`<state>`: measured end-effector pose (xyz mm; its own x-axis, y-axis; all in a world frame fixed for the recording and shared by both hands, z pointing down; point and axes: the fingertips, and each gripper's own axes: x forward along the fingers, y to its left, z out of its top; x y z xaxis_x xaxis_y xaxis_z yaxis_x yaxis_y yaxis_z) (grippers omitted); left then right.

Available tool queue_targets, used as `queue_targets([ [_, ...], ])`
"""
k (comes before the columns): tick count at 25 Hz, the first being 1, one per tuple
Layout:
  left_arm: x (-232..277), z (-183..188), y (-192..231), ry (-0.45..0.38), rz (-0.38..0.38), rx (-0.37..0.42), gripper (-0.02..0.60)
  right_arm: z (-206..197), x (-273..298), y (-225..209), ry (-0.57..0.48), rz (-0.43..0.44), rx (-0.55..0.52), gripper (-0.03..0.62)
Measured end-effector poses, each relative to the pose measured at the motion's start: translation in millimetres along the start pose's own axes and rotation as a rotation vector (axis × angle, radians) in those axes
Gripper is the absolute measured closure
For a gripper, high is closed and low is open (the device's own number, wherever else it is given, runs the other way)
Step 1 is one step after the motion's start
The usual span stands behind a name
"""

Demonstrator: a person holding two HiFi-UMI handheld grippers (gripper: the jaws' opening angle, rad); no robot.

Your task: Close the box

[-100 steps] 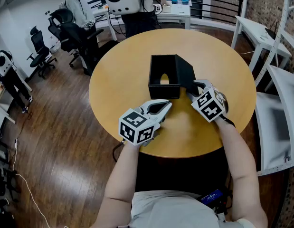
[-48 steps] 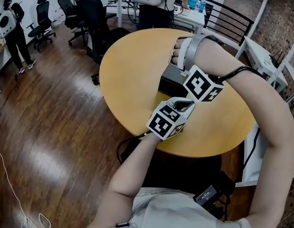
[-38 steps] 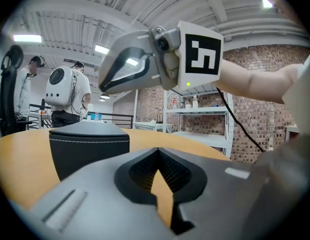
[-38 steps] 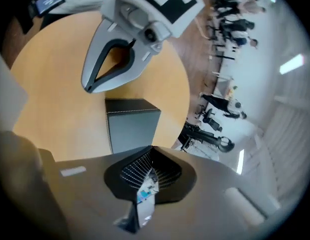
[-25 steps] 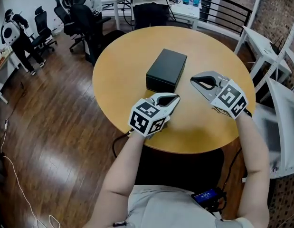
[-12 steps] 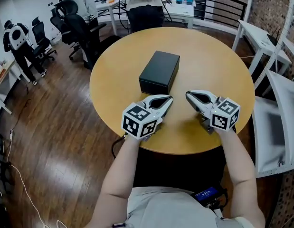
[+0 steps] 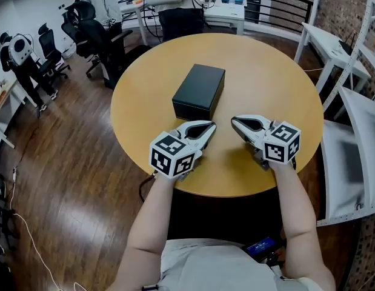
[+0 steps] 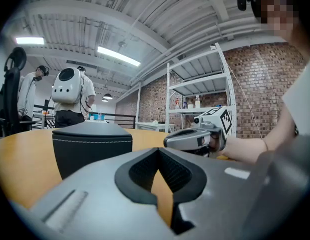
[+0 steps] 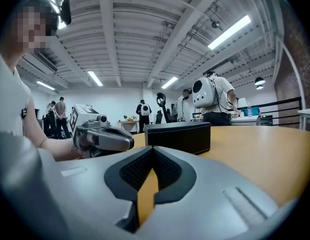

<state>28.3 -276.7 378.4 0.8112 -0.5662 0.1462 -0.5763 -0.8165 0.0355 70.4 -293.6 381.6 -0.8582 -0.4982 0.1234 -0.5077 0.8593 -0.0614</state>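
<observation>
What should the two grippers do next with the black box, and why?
Probably nothing more than rest on the table: the black box has its lid flat and shut, and the left gripper and right gripper are both shut, empty and apart from it.

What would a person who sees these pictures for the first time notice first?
A closed black box lies near the middle of the round wooden table. In front of it, near the table's closer edge, the left gripper and the right gripper are held side by side. Both are shut and empty, and each carries a black-and-white marker cube.
</observation>
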Motion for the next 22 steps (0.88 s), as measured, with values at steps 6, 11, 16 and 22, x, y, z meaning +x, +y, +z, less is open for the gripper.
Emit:
queue_targets([
  [6,-0.9,0.6,0.2,-0.001,0.0,0.0,0.58,0.2,0.7,0.9,0.002,0.0,0.0,0.594],
  [11,-1.4,1.2,-1.1,-0.001,-0.001,-0.002,0.58,0.9,-0.5,2.0,0.001,-0.001,0.0,0.594],
  [16,-0.1,1.4,-0.7,-0.002,0.0,-0.001,0.58,1.2,-0.6,0.8,0.001,0.0,0.0,0.594],
  [22,0.3,1.7,-1.5,0.0,0.0,-0.001,0.58,0.6,-1.2,0.8,0.004,0.002,0.001,0.594],
])
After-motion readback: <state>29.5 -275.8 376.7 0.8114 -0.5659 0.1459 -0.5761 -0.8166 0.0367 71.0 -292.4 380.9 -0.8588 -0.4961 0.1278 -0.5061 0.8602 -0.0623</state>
